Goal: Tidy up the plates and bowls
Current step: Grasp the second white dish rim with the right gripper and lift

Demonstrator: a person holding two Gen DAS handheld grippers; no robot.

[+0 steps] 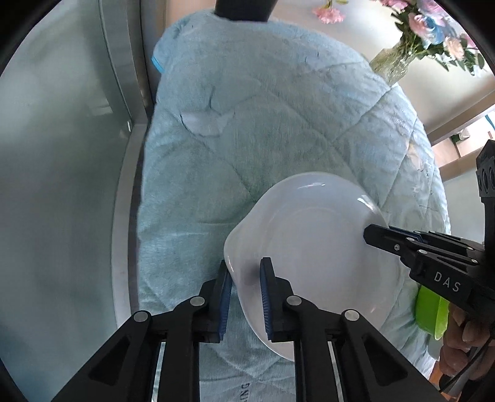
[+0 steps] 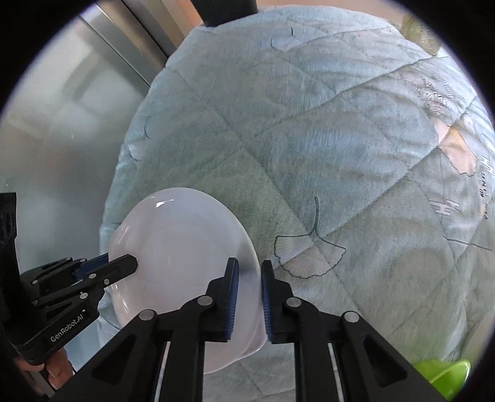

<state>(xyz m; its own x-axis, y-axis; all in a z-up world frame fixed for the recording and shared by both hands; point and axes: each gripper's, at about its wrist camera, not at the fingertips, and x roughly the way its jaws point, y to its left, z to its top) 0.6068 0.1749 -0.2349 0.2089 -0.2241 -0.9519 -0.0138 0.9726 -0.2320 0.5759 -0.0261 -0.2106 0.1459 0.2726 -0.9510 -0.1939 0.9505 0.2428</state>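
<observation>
While both grippers pinched it, you held the white glossy ceramic bowl (image 1: 312,247).
Left gripper (image 1: 246,297) and right gripper (image 2: 250,297) clamped opposite rims above the pale-blue quilted cloth's (image 1: 247,123) near edge.

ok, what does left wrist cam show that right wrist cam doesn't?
Left wrist only: a glass vase of pink flowers at top right, plus shelving beyond the table edge.

Right wrist only: a ginkgo leaf print on the cloth and lettering near its right edge.

Both: the white bowl on the quilted blue cloth, the left gripper and the right gripper each clamped on opposite parts of its rim, and a green bowl at the edge.
</observation>
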